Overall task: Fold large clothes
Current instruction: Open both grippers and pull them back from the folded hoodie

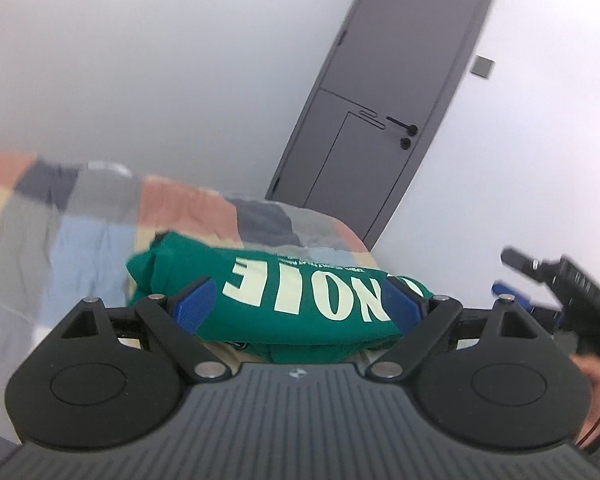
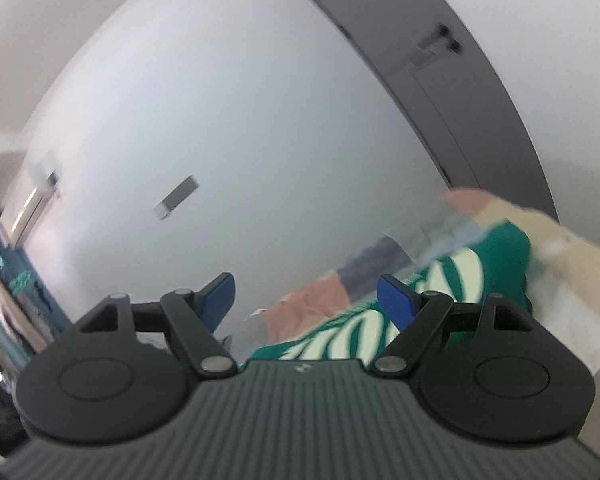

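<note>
- My left tongs [image 1: 302,300] stand wide apart with nothing between the 2 blue pads [image 1: 196,304]; the folded green shirt [image 1: 284,300] shows through the gap, but it lies beyond on the bed, not in my grip.
- My right tongs [image 2: 306,298] are spread as well and hold nothing; only wall and a slanted strip of the shirt show between their pads.
- In the left view I can see the right tongs off to the right edge, clear of the cloth, with part of my hand [image 1: 596,376] below them.
- The green shirt sits as a compact bundle with its pale lettering on top and upside down to me. I judge the fold is finished and that I have both tongs open and clear so nothing drags the bundle out of shape.
- The shirt rests on a bed [image 1: 172,204] covered with a patchwork bedspread of pink, grey, pale blue and cream blocks; the bundle lies near the bed's right-hand corner in the left view.
- Behind the bed stands a plain white wall [image 1: 180,80] and a grey door [image 1: 384,120] with a dark handle.
- The right view is tilted and blurred; a colourful blurred area fills its far left edge, too smeared to name.
</note>
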`<state>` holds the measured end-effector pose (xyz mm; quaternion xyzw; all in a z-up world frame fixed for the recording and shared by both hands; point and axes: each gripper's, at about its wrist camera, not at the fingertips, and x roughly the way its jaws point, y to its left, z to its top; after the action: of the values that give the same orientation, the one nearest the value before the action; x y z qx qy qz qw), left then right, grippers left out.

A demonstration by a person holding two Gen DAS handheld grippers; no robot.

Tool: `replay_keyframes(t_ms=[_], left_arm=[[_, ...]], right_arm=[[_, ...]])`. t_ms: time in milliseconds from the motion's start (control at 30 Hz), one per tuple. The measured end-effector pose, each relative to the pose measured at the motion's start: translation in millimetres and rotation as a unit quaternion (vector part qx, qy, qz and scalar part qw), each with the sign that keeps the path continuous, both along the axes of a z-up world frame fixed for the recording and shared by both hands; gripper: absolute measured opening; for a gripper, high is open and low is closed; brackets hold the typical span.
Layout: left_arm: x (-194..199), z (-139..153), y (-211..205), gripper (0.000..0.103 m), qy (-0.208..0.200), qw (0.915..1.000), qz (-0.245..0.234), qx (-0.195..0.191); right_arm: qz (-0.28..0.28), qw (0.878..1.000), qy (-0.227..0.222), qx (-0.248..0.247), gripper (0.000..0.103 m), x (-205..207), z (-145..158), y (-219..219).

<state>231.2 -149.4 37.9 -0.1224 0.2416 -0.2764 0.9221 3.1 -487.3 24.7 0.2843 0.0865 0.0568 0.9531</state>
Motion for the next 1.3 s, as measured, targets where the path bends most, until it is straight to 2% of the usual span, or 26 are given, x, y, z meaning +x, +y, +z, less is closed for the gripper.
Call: replay_keyframes(t_ms=[167,400,567,800,1300], left_arm=[[-47,27,3,0.092,-0.047,0.9982,-0.001,0.038],[-101,41,15,0.092,-0.083,0.9949,0.005,0.057],[-123,32,24,0.092,-0.084,0.9943,-0.003,0.066],[-145,16,28,0.092,-0.090,0.9929,-0.001,0.078],[-161,-9,30,0.092,-0.093,0.9915,0.021,0.089]], right_arm=[[0.008,0.997,-0.013,-0.072,0.081,-30,24,38],[0.007,0.991,-0.018,-0.130,0.081,-69,23,77],[0.005,0.988,-0.015,-0.156,0.081,-92,16,93],[0.006,0.981,0.015,-0.192,0.081,-114,-3,113],[-0.001,0.969,0.043,-0.243,0.079,-132,-30,141]])
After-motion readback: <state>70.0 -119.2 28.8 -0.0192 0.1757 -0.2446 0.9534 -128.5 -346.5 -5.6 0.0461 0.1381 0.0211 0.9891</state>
